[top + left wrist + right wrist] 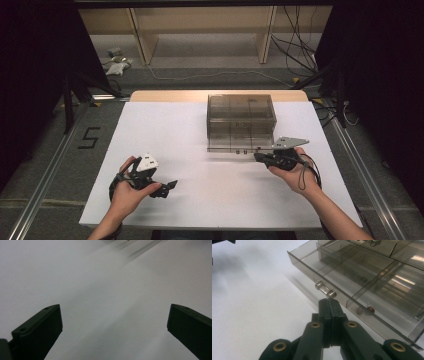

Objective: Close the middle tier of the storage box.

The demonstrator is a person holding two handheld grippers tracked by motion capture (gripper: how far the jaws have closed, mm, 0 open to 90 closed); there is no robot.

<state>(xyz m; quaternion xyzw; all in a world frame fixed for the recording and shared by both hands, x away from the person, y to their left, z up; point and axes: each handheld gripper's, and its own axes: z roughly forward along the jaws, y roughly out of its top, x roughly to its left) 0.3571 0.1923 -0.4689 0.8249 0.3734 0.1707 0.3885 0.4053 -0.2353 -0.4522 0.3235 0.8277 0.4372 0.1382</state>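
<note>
left gripper [170,186] wide apart, grasping nothing | right gripper [329,305] clenched, empty, near drawer [352,277] knob [325,289] | white worktop [200,200]

Small red-and-dark item [365,310] in the pulled-out drawer [352,277], too small to identify

The left hand-held gripper [113,325] has its two black jaws set wide apart, nothing between them, low over the bare white table [75,272]. At the far edge, blurred dark streaks [140,250] may be a shadow or some object's edge.
</note>
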